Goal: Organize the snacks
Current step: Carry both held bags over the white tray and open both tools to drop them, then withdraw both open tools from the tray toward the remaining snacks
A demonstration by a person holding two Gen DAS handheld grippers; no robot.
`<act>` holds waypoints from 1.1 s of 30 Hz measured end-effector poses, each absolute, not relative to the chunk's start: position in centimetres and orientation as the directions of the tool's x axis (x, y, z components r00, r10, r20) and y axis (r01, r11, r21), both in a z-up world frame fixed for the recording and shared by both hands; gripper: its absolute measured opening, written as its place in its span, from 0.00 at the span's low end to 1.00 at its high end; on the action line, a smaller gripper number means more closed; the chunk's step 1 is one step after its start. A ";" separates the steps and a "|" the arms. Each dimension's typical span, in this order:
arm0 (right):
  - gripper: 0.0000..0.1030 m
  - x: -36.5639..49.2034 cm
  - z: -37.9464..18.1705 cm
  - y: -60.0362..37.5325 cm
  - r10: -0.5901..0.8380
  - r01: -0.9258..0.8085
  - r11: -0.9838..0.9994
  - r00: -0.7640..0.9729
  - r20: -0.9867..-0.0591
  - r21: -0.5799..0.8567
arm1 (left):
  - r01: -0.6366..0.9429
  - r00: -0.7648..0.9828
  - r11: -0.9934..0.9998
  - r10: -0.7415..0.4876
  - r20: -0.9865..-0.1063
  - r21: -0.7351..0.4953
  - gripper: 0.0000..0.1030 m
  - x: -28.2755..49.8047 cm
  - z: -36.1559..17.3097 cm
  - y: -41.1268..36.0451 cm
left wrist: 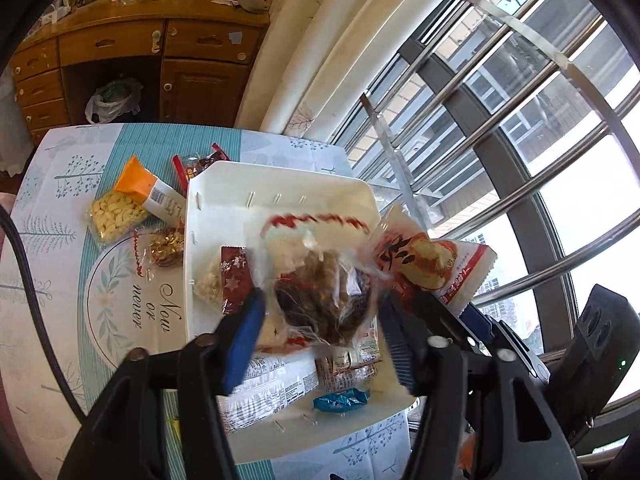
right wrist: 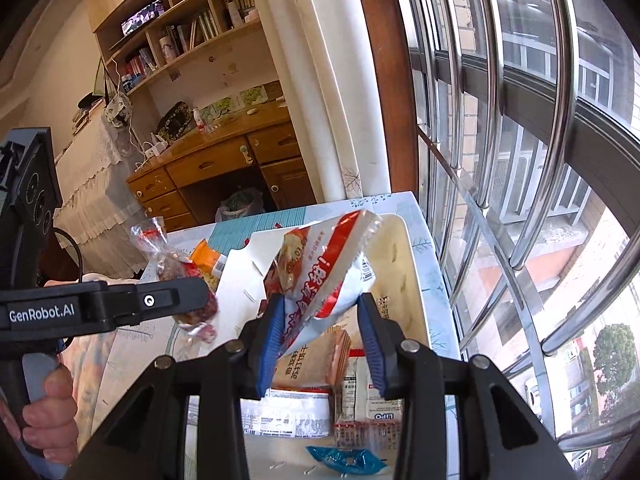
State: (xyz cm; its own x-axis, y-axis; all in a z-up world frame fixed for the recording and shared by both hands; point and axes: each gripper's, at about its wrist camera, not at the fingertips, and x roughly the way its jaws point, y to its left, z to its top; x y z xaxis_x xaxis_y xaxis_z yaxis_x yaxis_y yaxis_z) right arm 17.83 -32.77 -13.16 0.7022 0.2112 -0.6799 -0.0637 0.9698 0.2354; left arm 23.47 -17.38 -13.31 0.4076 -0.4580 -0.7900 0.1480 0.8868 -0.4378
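Note:
A white tray (left wrist: 280,188) on the table holds several snack packets. Over it, my left gripper (left wrist: 320,336) stands open. A clear bag of brown snacks (left wrist: 324,300) sits blurred and loose between its blue pads, which do not press on it. My right gripper (right wrist: 322,344) is shut on a red-and-white snack packet (right wrist: 320,280), held tilted above the tray (right wrist: 412,280). That packet (left wrist: 432,264) also shows to the right in the left wrist view. The clear bag (right wrist: 180,268) hangs at the left gripper's finger (right wrist: 172,300) in the right wrist view.
Left of the tray lie a cashew bag (left wrist: 116,212), an orange packet (left wrist: 148,192), red packets (left wrist: 200,164) and a clear candy bag (left wrist: 164,246). A blue wrapper (left wrist: 340,398) lies at the tray's near end. A barred window (right wrist: 520,160) runs along the table's right edge.

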 end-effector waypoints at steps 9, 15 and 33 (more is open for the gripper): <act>0.48 18.4 -14.2 -34.2 0.244 -0.032 0.954 0.661 -0.709 0.298 | 0.100 0.391 0.900 -0.428 -0.814 -0.425 0.66 22.7 -13.6 -16.4; 0.53 17.6 -14.2 -34.3 0.260 -0.029 0.946 0.660 -0.704 0.322 | 0.086 0.411 0.904 -0.415 -0.812 -0.418 0.66 21.0 -13.3 -14.8; 0.64 15.0 -15.5 -29.7 0.355 -0.042 0.912 0.577 -0.736 0.408 | -0.050 0.421 0.926 -0.319 -0.849 -0.373 0.65 14.3 -15.3 -6.4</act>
